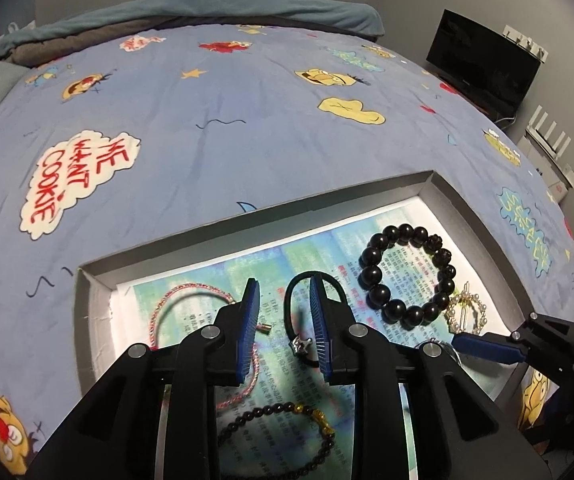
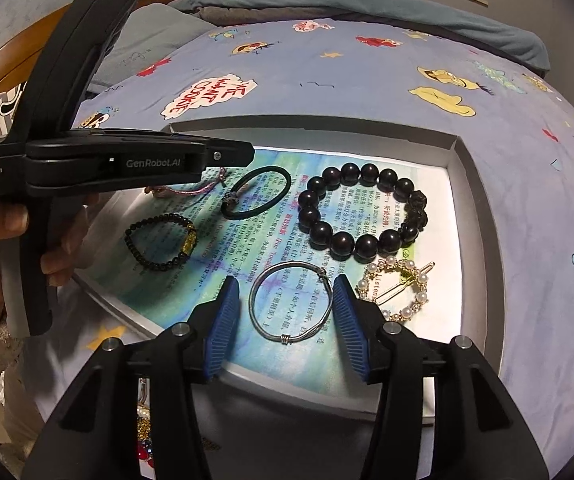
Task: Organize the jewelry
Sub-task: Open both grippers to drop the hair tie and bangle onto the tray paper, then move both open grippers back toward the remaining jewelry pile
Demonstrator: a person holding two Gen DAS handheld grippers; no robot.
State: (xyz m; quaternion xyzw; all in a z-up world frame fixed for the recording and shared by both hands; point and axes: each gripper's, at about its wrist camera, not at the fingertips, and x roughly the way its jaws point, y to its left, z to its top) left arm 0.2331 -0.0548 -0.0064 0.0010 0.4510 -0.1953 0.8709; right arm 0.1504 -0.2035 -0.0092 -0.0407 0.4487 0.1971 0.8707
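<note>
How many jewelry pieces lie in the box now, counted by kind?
Beaded bracelets: 2, the large dark bead bracelet and the small black bead bracelet
Cord bracelets: 1, the pink cord bracelet
Black elastic bands with a charm: 1, the black band
Silver wire bangles: 1, the silver bangle
Pearl hair clips: 1, the pearl clip
Total: 6

The room is dim, and both pictures go black in the corners. Bright light hits the white tray (image 1: pixel 483 224) in the lower middle, so its paper glares and washes out. Light may come from above. Soft shadows fall under the black bead bracelet (image 2: pixel 361 212). Straight edges bend near the sides. The middle looks sharp.
</note>
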